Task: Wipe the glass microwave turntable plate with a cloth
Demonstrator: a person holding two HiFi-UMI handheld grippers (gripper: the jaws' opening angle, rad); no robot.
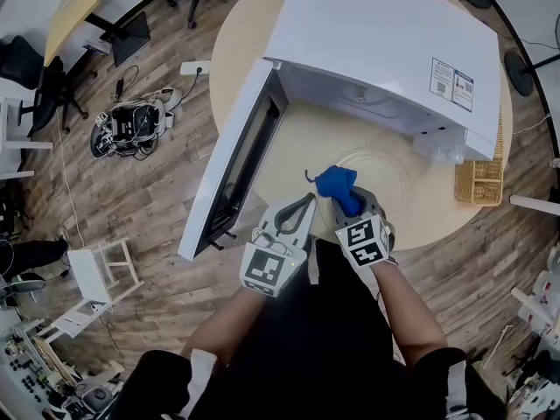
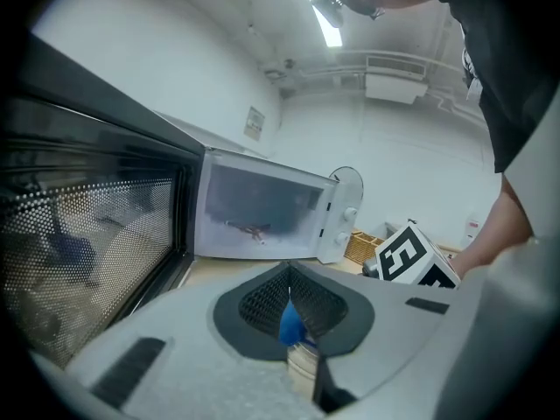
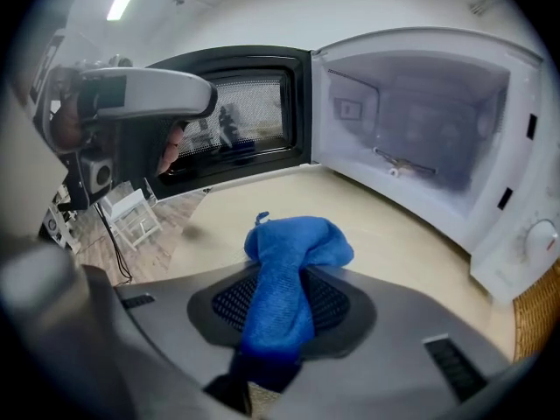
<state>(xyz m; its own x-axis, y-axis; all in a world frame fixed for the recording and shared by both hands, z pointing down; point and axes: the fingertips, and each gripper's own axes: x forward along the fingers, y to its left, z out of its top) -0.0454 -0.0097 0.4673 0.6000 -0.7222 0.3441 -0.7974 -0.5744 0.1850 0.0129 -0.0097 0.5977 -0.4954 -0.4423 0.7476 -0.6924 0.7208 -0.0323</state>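
The glass turntable plate lies flat on the round table, in front of the open microwave. My right gripper is shut on a blue cloth, whose bunched end rests at the plate's near left edge. In the right gripper view the cloth sticks out past the jaws of that gripper over the tabletop. My left gripper hovers just left of the cloth, apart from it, jaws together. In the left gripper view the gripper shows only a blue sliver at its seam.
The microwave door swings out to the left, close beside my left gripper. A wicker basket stands at the table's right edge. On the wooden floor to the left lie a cable tangle and a white stool.
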